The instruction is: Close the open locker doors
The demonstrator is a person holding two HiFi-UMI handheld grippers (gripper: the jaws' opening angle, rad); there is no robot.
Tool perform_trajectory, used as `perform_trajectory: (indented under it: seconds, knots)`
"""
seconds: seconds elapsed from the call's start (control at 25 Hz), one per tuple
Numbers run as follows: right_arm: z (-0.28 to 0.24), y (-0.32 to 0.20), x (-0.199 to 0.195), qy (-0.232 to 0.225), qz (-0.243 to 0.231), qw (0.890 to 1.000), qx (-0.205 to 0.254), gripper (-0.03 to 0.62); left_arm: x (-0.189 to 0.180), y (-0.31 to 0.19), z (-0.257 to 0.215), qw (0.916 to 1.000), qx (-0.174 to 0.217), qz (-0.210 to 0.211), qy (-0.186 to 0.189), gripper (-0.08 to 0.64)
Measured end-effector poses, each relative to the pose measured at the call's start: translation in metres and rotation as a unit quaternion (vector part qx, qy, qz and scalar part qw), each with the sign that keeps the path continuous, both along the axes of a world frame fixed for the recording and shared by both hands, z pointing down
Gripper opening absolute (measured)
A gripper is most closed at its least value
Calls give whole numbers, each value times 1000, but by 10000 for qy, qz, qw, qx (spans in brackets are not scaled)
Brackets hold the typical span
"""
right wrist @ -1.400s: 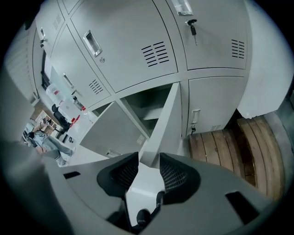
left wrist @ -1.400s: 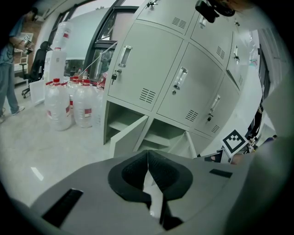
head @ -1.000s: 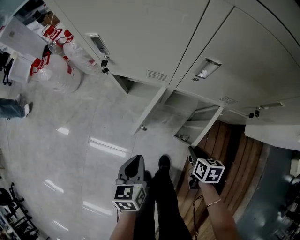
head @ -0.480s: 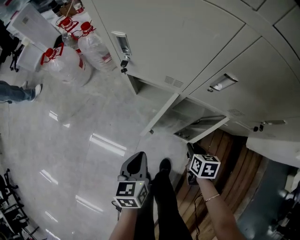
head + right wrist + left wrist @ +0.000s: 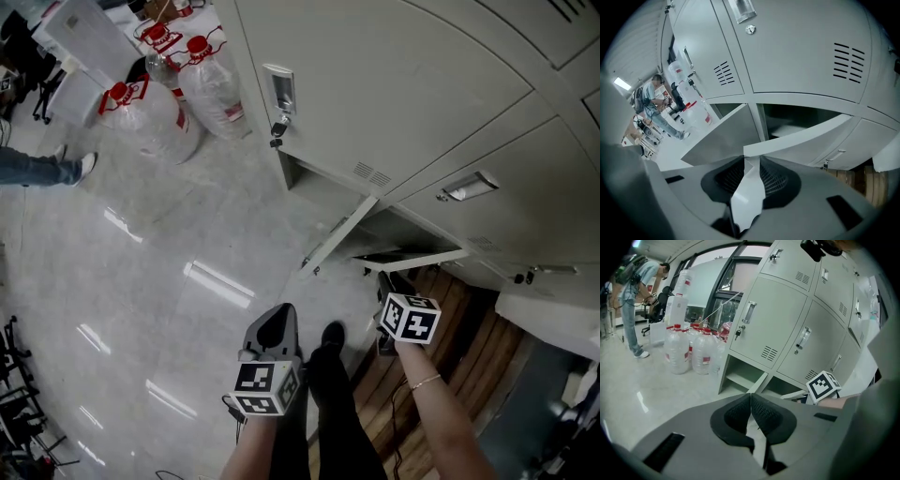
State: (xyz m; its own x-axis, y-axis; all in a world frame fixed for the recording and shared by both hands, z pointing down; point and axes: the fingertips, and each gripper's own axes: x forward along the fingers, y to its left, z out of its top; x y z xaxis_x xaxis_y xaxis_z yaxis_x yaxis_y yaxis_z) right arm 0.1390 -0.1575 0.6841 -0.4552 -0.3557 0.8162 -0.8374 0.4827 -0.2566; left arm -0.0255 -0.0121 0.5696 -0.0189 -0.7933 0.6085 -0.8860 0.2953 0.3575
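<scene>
Two bottom doors of the grey lockers (image 5: 422, 84) stand open. The left open door (image 5: 336, 247) swings out over the floor, and the right open door (image 5: 417, 257) juts out beside it. My right gripper (image 5: 384, 278) is at the right door's free edge. In the right gripper view that door edge (image 5: 801, 135) ends at the tips of my right gripper (image 5: 751, 161). Its jaws have just been closing, with the door's corner between them and a gap still showing. My left gripper (image 5: 275, 316) hangs lower left, away from both doors, jaws shut on nothing (image 5: 751, 397).
Large water bottles (image 5: 150, 117) with red caps stand on the shiny floor at the lockers' left end. A person's legs (image 5: 42, 167) are at far left. My own leg and shoe (image 5: 328, 336) are between the grippers. Wooden boards (image 5: 450, 347) lie to the right.
My right gripper has moved up to the right door's edge, and that door now lies flatter across the view. The left gripper has shifted only slightly.
</scene>
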Motion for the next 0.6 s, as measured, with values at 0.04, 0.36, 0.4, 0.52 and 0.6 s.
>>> perform_trajectory:
  seconds: [0.04, 0.36, 0.4, 0.52, 0.6]
  knots:
    - [0, -4, -4, 16, -15, 10000, 34, 110, -2, 0, -1, 10000, -4, -33, -5, 21]
    - [4, -46, -31, 217, 124, 9995, 173, 55, -19, 3, -10, 9994, -19, -348, 40, 21]
    - [4, -52, -33, 217, 121, 9995, 202, 57, -21, 2, -10, 9993, -13, -372, 40, 21]
    - [8, -67, -40, 276, 10, 9992, 274, 67, -25, 1, -7, 9990, -12, -447, 33, 21]
    - [12, -76, -42, 328, -63, 9990, 292, 69, -27, 1, -4, 9988, -28, -489, 35, 21]
